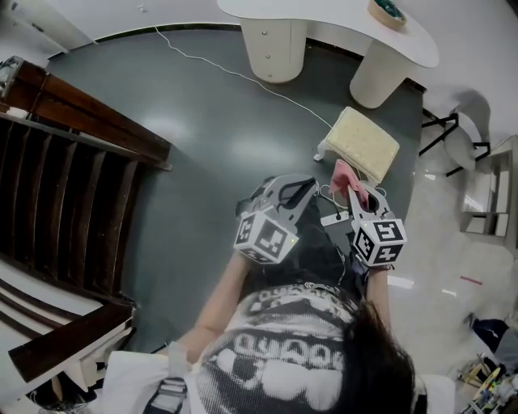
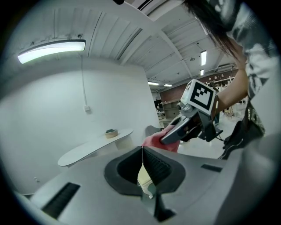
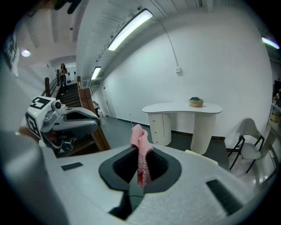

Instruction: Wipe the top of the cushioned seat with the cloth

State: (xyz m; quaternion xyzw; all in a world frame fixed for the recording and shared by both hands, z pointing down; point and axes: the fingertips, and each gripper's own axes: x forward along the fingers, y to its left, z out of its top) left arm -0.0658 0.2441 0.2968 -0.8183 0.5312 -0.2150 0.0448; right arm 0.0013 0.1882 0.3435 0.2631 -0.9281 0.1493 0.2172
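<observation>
The cushioned seat [image 1: 362, 143] is a low cream stool on the dark floor, just ahead of both grippers. My right gripper [image 1: 354, 192] is shut on a pink cloth [image 1: 344, 173], which hangs near the seat's near edge. In the right gripper view the cloth [image 3: 140, 143] stands up bunched between the shut jaws of the right gripper [image 3: 139, 151], and the seat [image 3: 199, 154] shows beyond them. My left gripper [image 1: 301, 190] is beside it on the left, shut and holding nothing. In the left gripper view the left gripper [image 2: 142, 149] points toward the cloth [image 2: 156, 141].
A white curved table [image 1: 340, 20] with a small bowl [image 1: 388, 10] stands beyond the seat. A grey chair [image 1: 461, 141] is at the right. A wooden stair railing [image 1: 73, 162] fills the left. A white cable [image 1: 235, 74] runs over the floor.
</observation>
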